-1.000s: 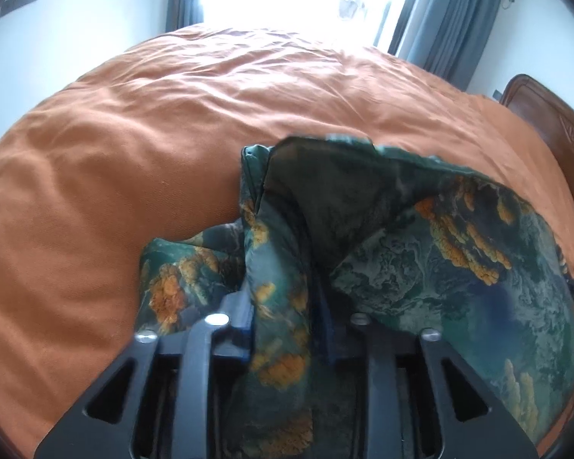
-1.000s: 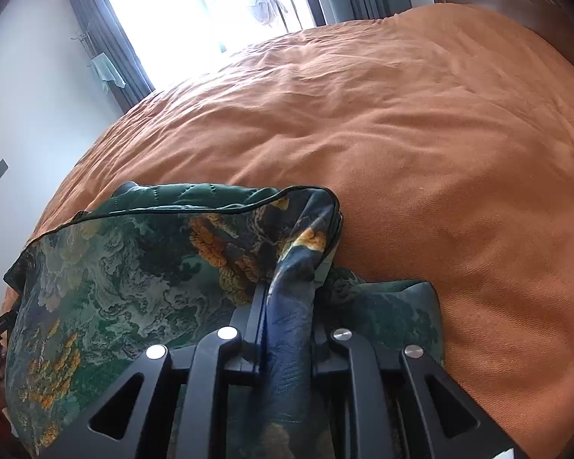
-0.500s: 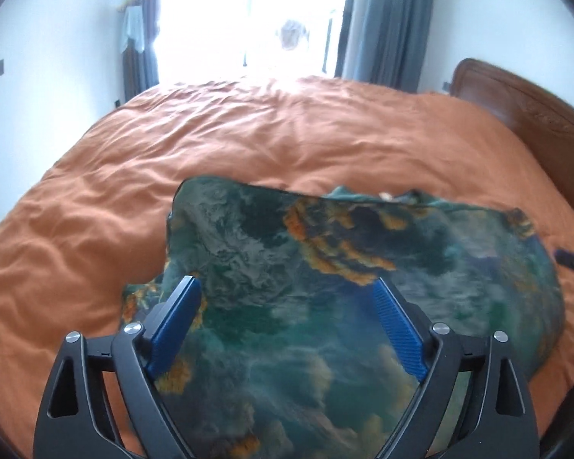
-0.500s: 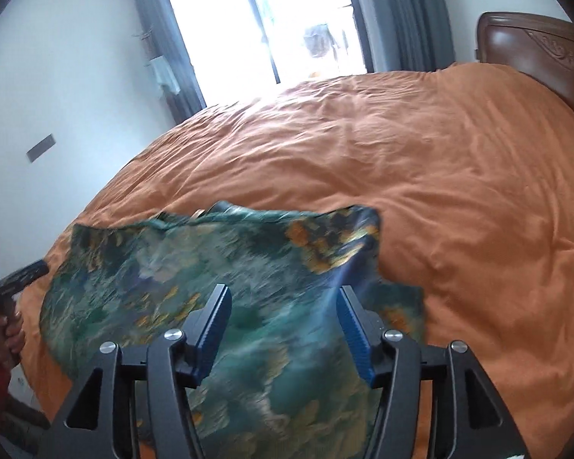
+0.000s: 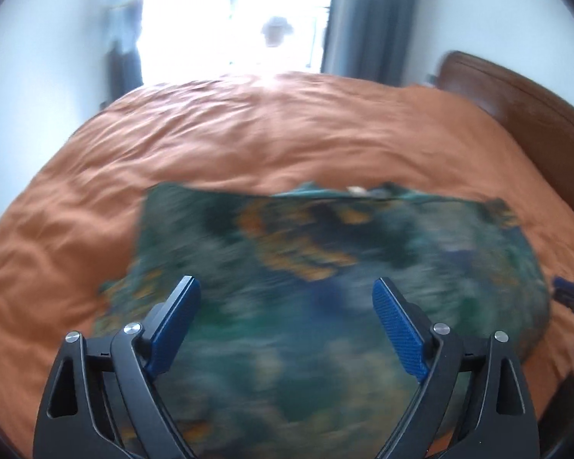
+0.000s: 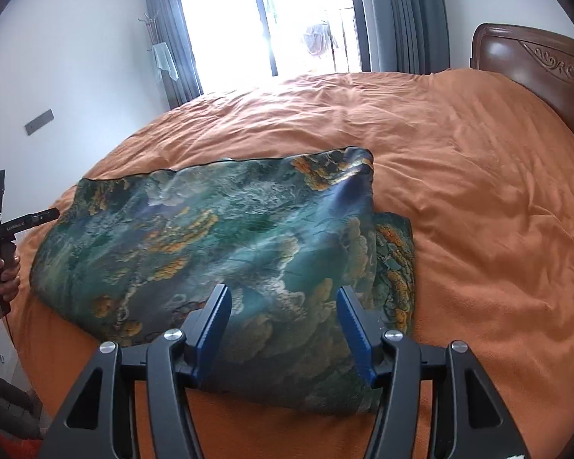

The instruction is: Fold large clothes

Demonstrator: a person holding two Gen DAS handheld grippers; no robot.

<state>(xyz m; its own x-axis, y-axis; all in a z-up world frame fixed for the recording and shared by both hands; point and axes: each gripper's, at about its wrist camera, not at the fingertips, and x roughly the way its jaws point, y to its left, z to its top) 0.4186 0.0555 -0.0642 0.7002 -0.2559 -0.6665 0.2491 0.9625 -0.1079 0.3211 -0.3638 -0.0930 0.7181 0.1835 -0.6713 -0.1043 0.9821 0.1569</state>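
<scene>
Now your left gripper (image 5: 285, 302) and right gripper (image 6: 283, 311) both hover spread and empty just above the near edge of the folded green garment (image 6: 218, 237). A second ago each pinched it. It lies flat on the orange duvet (image 6: 478, 199), window (image 6: 264, 19) beyond.

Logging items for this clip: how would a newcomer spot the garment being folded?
Start at the bed with the orange cover. The garment lies on its near side, in front of the open jaws. It is the only patterned thing there: dark green and teal with orange patches.
</scene>
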